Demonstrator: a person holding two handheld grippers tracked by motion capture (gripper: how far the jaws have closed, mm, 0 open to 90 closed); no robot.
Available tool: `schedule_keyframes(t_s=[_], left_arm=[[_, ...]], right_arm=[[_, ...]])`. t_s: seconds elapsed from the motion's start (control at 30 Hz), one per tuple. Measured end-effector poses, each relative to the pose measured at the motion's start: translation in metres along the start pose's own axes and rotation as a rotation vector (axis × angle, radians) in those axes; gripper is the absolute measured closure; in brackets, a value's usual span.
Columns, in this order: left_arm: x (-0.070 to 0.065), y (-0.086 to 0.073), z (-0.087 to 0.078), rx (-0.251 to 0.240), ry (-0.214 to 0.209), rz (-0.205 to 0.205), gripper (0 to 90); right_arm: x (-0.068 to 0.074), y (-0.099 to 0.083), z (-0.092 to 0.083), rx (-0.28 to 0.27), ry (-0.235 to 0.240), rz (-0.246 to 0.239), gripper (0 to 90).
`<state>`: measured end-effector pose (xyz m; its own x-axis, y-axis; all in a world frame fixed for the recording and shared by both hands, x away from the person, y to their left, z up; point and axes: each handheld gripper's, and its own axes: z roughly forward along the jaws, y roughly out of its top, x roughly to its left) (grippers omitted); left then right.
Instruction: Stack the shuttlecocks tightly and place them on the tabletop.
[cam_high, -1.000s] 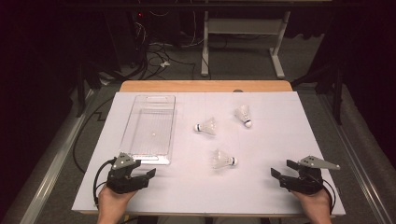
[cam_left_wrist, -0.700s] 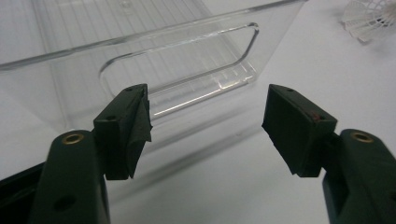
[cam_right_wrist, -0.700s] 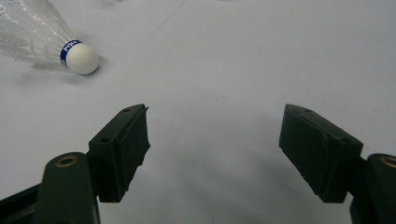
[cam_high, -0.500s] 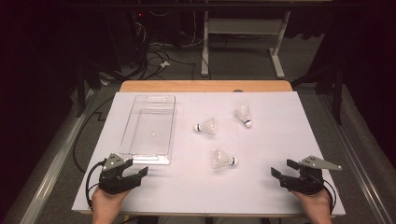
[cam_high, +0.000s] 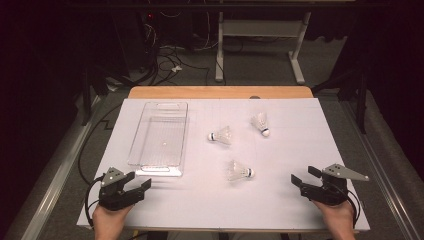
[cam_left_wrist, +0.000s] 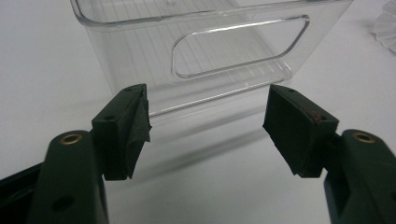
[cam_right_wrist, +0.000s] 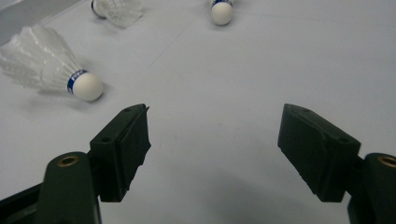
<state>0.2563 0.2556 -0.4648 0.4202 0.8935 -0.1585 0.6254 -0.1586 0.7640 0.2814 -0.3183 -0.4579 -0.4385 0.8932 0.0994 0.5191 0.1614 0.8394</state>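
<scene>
Item 1: left gripper (cam_high: 141, 185), jaws released, nr end wall of clear bin (cam_high: 159, 137), w/o contact. Item 2: right gripper (cam_high: 298, 177), jaws released, empty. Items 3–5: nearest shuttlecock (cam_high: 239, 171) mid-worktop (cam_high: 300, 210); far shuttlecocks (cam_high: 220, 135) beyond.

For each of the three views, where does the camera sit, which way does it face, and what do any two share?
High view: above the near table edge, looking forward and down; both hands, left gripper, right gripper.
Left gripper view: rides that gripper, facing the clear bin.
Right gripper view: rides that gripper, facing the nearest shuttlecock.
Shared: the bin and that shuttlecock appear from above too.
</scene>
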Motion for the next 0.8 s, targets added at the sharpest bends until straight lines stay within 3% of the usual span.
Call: schedule_keyframes(t_s=[0.13, 0.3, 0.8], left_arm=[[-0.001, 0.000, -0.002, -0.017, -0.002, 0.002, 32.0], [0.002, 0.000, -0.003, -0.023, -0.011, 0.002, 31.9], [0.002, 0.000, -0.006, -0.043, -0.004, 0.012, 31.7]], right_arm=[[0.001, 0.002, -0.002, -0.023, -0.002, 0.010, 26.6], [0.006, 0.005, -0.002, -0.047, -0.011, -0.010, 27.2], [0.026, 0.018, 0.005, -0.081, 0.037, -0.046, 28.4]])
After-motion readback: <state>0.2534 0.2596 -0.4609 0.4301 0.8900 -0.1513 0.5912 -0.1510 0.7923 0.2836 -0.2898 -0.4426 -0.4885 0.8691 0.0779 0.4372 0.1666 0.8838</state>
